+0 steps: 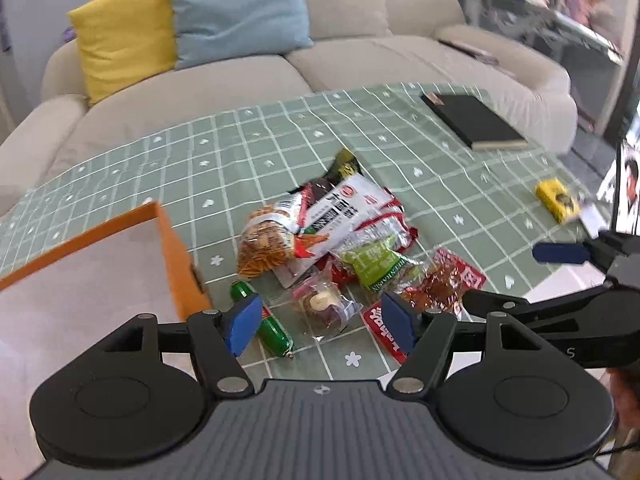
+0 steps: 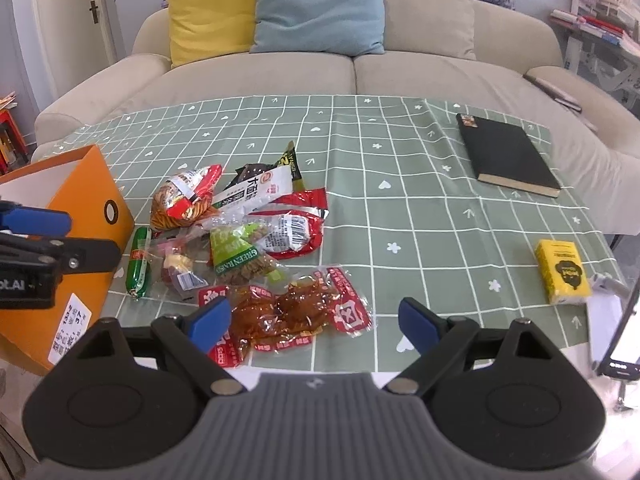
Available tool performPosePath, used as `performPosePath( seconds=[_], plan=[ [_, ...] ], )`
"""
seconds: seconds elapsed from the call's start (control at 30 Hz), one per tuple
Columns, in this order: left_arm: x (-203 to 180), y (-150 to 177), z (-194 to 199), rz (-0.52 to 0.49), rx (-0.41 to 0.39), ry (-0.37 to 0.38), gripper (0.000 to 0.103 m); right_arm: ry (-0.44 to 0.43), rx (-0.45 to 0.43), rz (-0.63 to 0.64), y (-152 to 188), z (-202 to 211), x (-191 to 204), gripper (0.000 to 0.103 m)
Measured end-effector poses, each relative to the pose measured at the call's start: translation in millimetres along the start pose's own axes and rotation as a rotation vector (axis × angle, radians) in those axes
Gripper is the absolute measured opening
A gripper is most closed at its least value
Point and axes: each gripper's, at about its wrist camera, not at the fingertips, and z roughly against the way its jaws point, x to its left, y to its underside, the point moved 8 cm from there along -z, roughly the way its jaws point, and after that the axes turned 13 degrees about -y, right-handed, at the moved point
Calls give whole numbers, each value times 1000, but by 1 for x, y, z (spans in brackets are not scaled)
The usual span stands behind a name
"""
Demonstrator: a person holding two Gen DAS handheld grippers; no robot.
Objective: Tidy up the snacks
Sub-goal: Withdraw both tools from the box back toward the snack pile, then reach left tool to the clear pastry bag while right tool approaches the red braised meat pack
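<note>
A pile of snack packets (image 1: 332,232) lies on the green checked tablecloth (image 1: 440,184); it also shows in the right wrist view (image 2: 248,220). It includes a green sausage (image 1: 266,322), a clear-wrapped pastry (image 1: 322,304), a green raisin bag (image 2: 234,254) and a red meat packet (image 2: 292,314). An orange box (image 1: 176,252) stands open at the left. My left gripper (image 1: 320,326) is open above the pastry and sausage. My right gripper (image 2: 310,324) is open and empty over the red meat packet.
A black book (image 2: 506,156) lies at the table's far right. A yellow packet (image 2: 562,276) sits near the right edge. A beige sofa (image 2: 360,76) with yellow and blue cushions stands behind the table. Shelves with clutter stand at the far right.
</note>
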Motion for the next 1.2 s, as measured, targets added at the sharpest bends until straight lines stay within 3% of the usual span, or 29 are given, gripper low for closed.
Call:
performPosePath(
  seconds=[0.3, 0.43, 0.73, 1.0, 1.2],
  plan=[
    [-25, -7, -43, -310, 82, 46, 80, -37, 86, -58, 13, -21, -9, 88],
    [-31, -4, -64, -356, 158, 58, 80, -43, 95, -109, 14, -27, -17, 88],
    [-35, 1, -100, -383, 314, 21, 80, -47, 128, -138, 16, -39, -20, 85],
    [-47, 4, -107, -343, 333, 60, 63, -59, 184, -235, 31, -44, -18, 53],
    [-69, 11, -95, -312, 345, 137, 58, 16, 157, -282, 26, -37, -38, 50]
  ],
)
